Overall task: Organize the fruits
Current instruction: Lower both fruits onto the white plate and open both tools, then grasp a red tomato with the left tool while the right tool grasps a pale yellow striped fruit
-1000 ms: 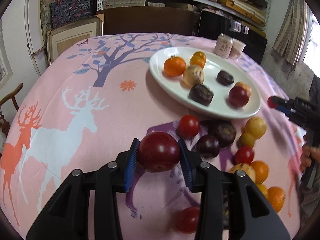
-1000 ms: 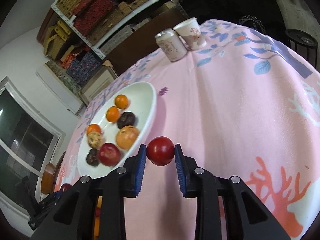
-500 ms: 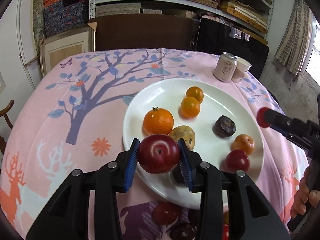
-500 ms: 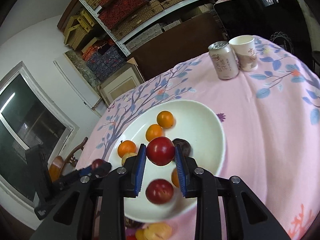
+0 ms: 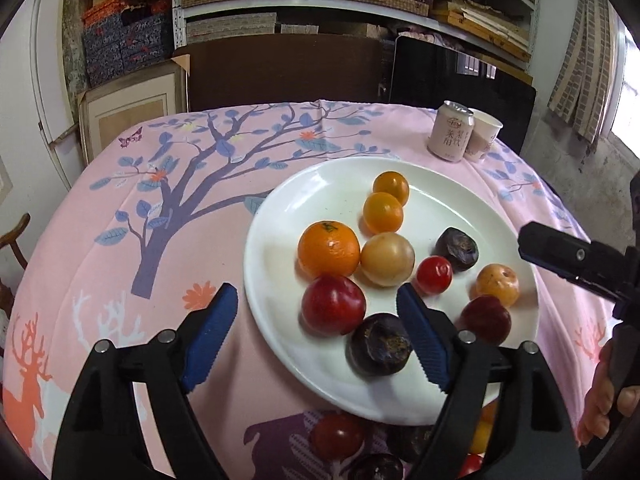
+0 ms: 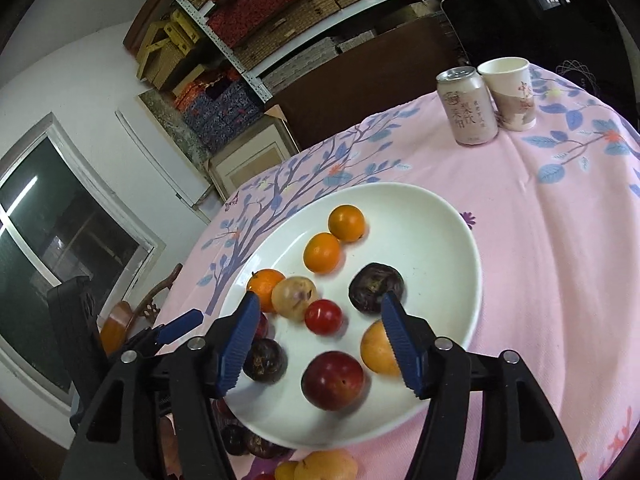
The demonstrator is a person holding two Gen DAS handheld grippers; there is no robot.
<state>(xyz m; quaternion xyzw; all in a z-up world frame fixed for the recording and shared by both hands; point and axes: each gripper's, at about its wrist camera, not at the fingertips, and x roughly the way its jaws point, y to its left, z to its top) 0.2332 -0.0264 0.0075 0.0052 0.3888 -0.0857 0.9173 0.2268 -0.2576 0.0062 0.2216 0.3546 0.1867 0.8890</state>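
Pink deer-print tabletop [image 5: 120, 240], white plate [image 5: 320, 360] of fruit, left claw [image 5: 316, 344] and right claw [image 6: 316, 344] just spread wide, empty, red plum [image 5: 333, 305] and small red fruit [image 6: 323, 316] lying released on plate.

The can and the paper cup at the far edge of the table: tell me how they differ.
The can is a closed metal cylinder with a silver top; the paper cup is open at the top and looks empty. The can has straight sides and dark lettering running down it; the cup tapers toward its base and carries a pinkish print. Both stand upright, side by side on the pink tablecloth, behind the white plate.
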